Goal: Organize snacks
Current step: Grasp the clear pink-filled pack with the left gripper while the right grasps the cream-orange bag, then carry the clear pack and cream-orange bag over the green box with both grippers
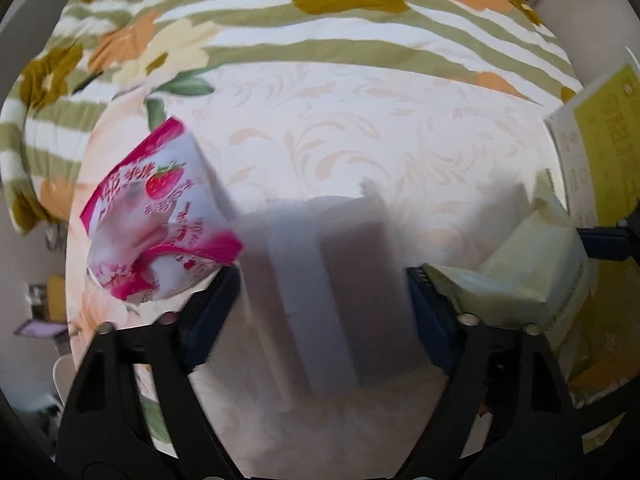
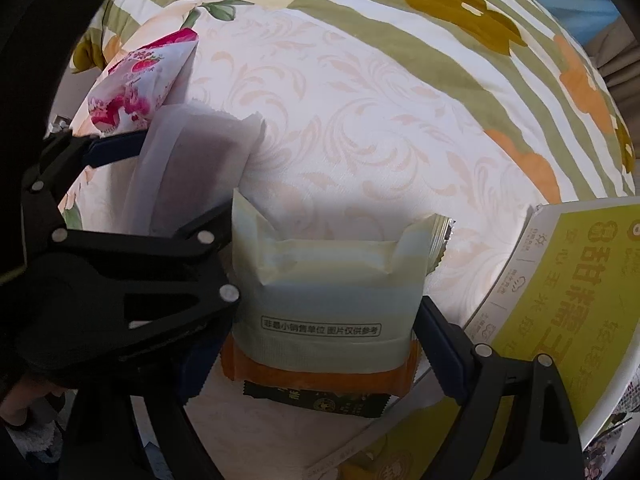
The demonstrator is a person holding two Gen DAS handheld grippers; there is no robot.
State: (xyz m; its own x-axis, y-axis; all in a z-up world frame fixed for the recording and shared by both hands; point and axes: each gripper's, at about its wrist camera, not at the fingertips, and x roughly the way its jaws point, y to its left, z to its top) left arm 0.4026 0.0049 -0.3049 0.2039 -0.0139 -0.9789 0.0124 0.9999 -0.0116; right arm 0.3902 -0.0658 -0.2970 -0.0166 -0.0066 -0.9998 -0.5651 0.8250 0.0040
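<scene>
A plain white packet (image 1: 320, 280) lies on the cream sheet between the blue pads of my left gripper (image 1: 322, 300), which press on its two sides. The right wrist view shows the same grip from the side, with the left gripper (image 2: 168, 184) across the white packet (image 2: 200, 160). A pink strawberry packet (image 1: 160, 216) lies just left of it. My right gripper (image 2: 316, 344) points straight down over a pale green packet (image 2: 328, 292), its right pad against the packet's edge and its left finger mostly hidden behind the left gripper. That packet tops an orange packet (image 2: 320, 380) and a dark one (image 2: 320, 402).
A yellow and white snack box (image 2: 568, 320) stands open at the right, close to the right gripper's finger. A green-striped flowered quilt (image 1: 320, 32) is bunched along the far side of the cream patterned sheet (image 2: 360, 120). A person's hand (image 2: 24, 396) shows at the lower left.
</scene>
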